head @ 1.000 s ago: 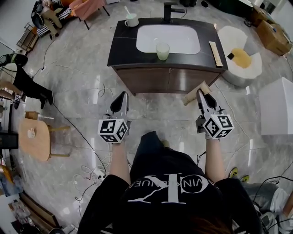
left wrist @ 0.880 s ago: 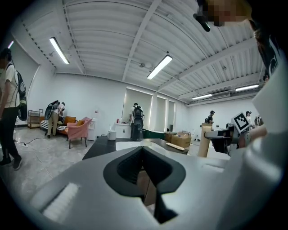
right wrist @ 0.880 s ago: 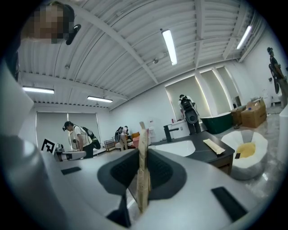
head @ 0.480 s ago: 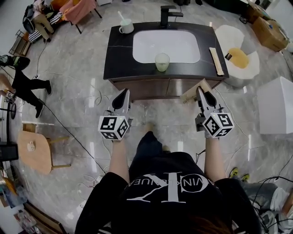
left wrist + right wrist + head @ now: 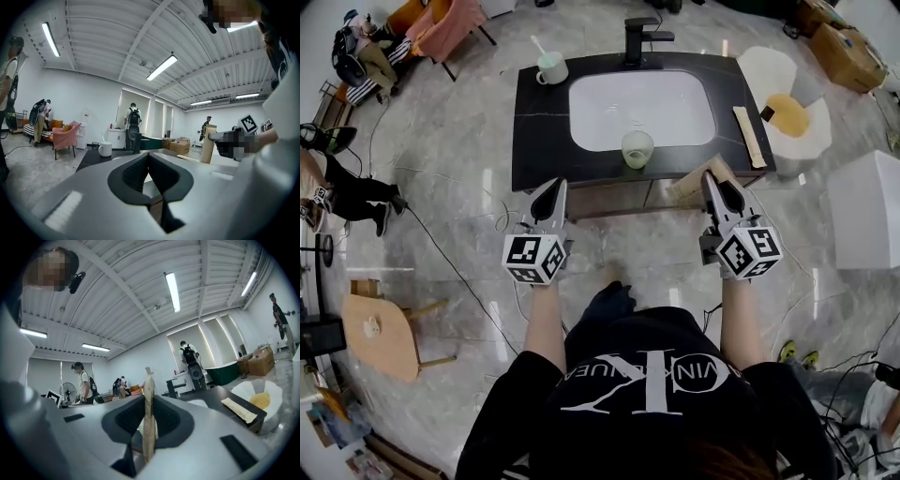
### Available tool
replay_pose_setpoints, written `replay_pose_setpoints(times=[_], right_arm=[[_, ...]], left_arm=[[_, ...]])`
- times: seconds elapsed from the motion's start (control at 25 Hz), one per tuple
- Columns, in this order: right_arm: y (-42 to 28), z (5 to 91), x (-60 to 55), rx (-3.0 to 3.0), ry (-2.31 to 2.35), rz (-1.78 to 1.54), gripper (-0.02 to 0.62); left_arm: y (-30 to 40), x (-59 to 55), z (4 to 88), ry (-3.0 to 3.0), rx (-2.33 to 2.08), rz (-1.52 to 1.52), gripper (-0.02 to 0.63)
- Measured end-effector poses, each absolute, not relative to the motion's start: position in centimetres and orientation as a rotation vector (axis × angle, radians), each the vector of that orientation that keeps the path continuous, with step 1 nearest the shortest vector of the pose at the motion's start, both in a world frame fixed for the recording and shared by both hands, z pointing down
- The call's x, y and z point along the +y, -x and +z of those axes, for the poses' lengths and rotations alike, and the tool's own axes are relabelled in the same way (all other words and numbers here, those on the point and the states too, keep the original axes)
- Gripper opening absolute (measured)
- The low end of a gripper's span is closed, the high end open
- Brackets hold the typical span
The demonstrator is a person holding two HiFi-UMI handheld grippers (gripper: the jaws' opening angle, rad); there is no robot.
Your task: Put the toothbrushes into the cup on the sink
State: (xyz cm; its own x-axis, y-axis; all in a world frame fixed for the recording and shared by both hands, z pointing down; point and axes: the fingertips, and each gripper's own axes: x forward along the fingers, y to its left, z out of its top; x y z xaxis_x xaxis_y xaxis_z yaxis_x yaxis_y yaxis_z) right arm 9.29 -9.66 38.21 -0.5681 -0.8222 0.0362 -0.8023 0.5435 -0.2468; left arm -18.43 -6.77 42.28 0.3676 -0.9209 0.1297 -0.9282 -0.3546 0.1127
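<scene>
head view: dark counter (image 5: 539,122) with a white sink (image 5: 642,108) set into it and a black faucet (image 5: 639,36) at the back edge. the pale translucent cup (image 5: 637,148) stands upright at the front rim of the sink, about mid-width, and looks empty as far as can be told. a white mug (image 5: 550,68) with something upright in it sits at the back left corner of the counter.

right gripper (image 5: 712,180): level, pointing at the right front corner of the counter. in the right gripper view, the jaws of the right gripper (image 5: 148,397) are clamped on a toothbrush (image 5: 148,413) in a tan paper wrapper. the wrapper stands upright between the pads and sticks out above them. in the head view the same toothbrush (image 5: 692,186) lies angled across the jaw tips, just at the counter's front edge and to the right of the cup, not touching it.

second toothbrush (image 5: 743,124), also wrapped in tan paper: flat on the counter right of the sink, lengthwise front to back, well apart from the cup. it also shows in the right gripper view (image 5: 239,409).

left gripper (image 5: 549,192): roughly level, over the floor (image 5: 459,187) just short of the counter's front edge, left of the cup. the left gripper view shows the left gripper's (image 5: 149,155) jaws together at the tips with nothing between the pads.
</scene>
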Motion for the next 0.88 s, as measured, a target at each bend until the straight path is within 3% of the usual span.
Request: replay_pose_setpoints(times=[0.88], right_arm=[[-4.5, 34.2, -17.4, 2.539, 1.375, -0.347, 0.064]], left_arm=[[21.1, -17.3, 44.4, -2.511, -1.509, 0.045, 0.012]])
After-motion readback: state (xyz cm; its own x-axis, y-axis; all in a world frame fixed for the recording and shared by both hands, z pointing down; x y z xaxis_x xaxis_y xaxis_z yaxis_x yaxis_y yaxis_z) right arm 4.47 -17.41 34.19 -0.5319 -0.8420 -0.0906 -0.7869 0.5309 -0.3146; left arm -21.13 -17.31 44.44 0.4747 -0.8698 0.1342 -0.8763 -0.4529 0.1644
